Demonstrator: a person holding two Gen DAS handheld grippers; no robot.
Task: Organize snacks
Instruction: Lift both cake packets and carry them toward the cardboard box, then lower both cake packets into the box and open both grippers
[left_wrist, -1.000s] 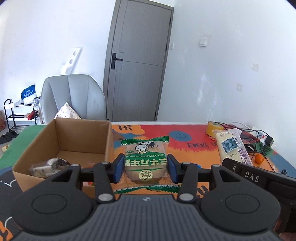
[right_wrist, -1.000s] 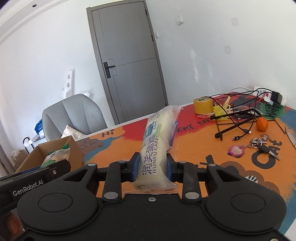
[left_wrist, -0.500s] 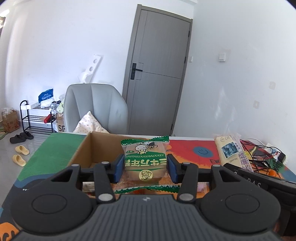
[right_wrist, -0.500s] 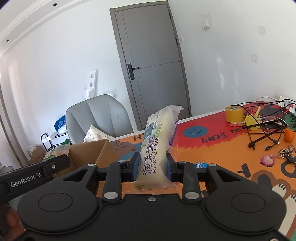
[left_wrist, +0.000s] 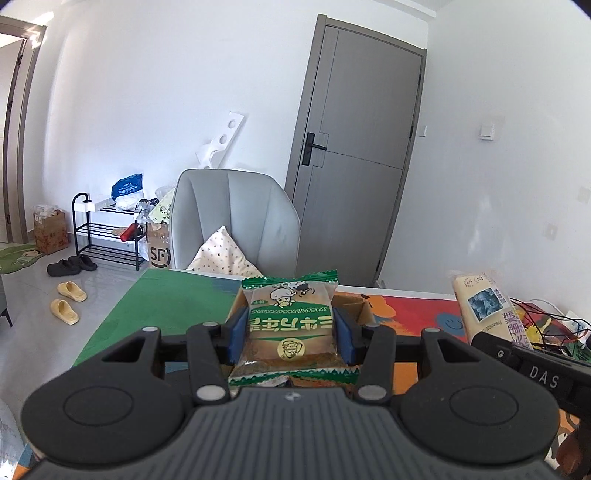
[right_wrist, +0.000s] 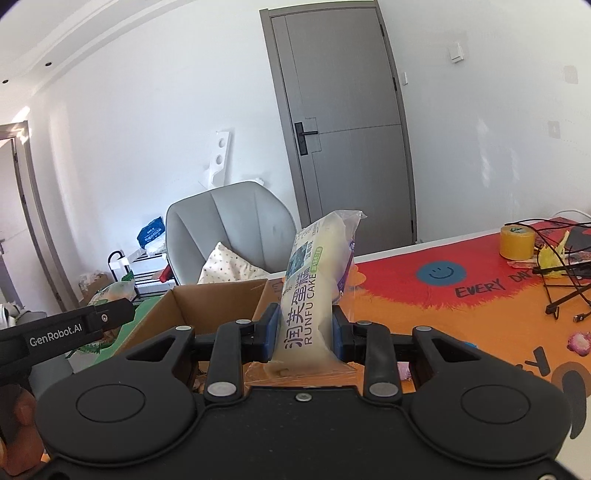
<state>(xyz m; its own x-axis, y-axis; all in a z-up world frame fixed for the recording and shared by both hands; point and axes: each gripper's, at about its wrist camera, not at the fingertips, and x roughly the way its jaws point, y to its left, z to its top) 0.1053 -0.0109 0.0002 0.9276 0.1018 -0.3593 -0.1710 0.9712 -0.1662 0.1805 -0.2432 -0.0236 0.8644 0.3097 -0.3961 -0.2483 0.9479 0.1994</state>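
My left gripper (left_wrist: 290, 334) is shut on a green-and-brown snack packet (left_wrist: 290, 326), held above the table with the cardboard box (left_wrist: 364, 312) mostly hidden behind it. My right gripper (right_wrist: 304, 334) is shut on a long pale Runfu cake packet (right_wrist: 314, 291) that stands up between the fingers. The open cardboard box (right_wrist: 218, 302) lies just ahead and left of it in the right wrist view. The cake packet also shows in the left wrist view (left_wrist: 487, 308), and the left gripper body in the right wrist view (right_wrist: 62, 330).
A grey chair (left_wrist: 236, 221) with a spotted cushion stands behind the table. A colourful mat (right_wrist: 443, 295) covers the table. A yellow tape roll (right_wrist: 517, 242), cables (right_wrist: 561, 273) and small items lie at the right. A shoe rack (left_wrist: 107, 236) stands on the floor at left.
Both grippers have swung to the left with their packets still held. The box has moved from the left of the left wrist view to behind the green packet.
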